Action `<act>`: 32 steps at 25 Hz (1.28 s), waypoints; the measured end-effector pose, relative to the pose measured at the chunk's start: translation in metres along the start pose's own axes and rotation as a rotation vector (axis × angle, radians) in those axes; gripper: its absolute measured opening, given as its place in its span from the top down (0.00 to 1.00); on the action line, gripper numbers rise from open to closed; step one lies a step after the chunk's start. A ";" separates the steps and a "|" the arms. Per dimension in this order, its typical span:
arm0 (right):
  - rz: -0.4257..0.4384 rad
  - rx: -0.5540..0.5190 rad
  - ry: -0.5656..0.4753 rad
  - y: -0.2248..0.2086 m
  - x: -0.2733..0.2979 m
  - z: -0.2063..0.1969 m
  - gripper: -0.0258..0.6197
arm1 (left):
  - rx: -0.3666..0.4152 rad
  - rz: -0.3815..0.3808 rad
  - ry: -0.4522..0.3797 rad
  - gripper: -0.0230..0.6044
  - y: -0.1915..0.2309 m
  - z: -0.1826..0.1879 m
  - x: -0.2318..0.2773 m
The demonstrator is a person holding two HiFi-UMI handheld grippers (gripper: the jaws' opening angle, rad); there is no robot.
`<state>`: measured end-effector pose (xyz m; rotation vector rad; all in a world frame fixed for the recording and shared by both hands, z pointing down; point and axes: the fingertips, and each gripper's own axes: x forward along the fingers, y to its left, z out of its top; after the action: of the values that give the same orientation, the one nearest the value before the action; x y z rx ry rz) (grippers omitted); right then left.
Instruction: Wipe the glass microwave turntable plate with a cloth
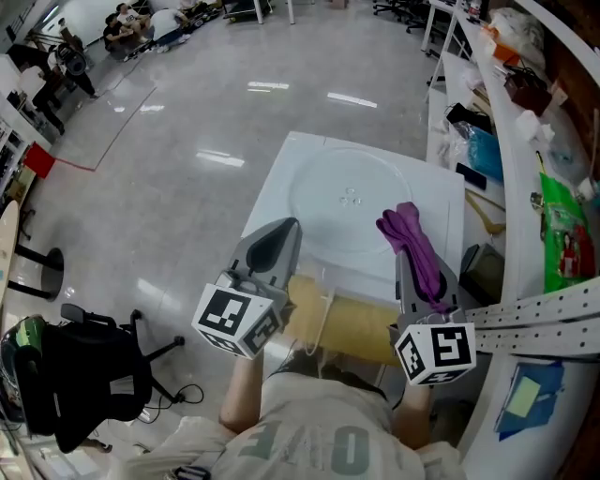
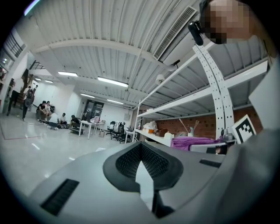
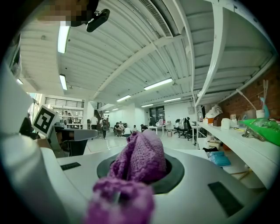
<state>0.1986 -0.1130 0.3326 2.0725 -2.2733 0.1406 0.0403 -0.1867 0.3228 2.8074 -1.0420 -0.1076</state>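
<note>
The clear glass turntable plate (image 1: 330,192) lies flat on a small white table (image 1: 444,192) in the head view. My right gripper (image 1: 409,251) is shut on a purple cloth (image 1: 414,240), held over the plate's near right rim; I cannot tell if the cloth touches the glass. In the right gripper view the cloth (image 3: 141,158) bunches out of the jaws and hides the right gripper (image 3: 138,171) tips. My left gripper (image 1: 289,228) hovers at the plate's near left edge, shut and holding nothing. The left gripper (image 2: 141,162) looks out level over the room, and the plate is out of its view.
A tan padded roll (image 1: 343,324) lies across the table's near edge, just behind both grippers. White shelving (image 1: 525,131) with bags and packets runs along the right. A black office chair (image 1: 86,377) stands at lower left. People sit far off at the top left (image 1: 127,26).
</note>
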 end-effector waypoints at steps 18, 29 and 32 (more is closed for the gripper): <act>-0.100 0.106 0.074 0.100 -0.128 -0.054 0.88 | -0.048 0.027 0.040 0.96 0.010 -0.027 -0.185; -0.089 0.030 0.049 0.159 -0.201 -0.046 0.88 | -0.065 0.060 0.006 0.96 0.001 -0.031 -0.278; -0.064 -0.007 0.008 0.176 -0.230 -0.037 0.88 | -0.077 0.051 -0.036 0.96 -0.015 -0.027 -0.313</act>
<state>0.0440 0.1347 0.3399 2.1346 -2.1966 0.1374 -0.1837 0.0315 0.3526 2.7173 -1.0928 -0.1891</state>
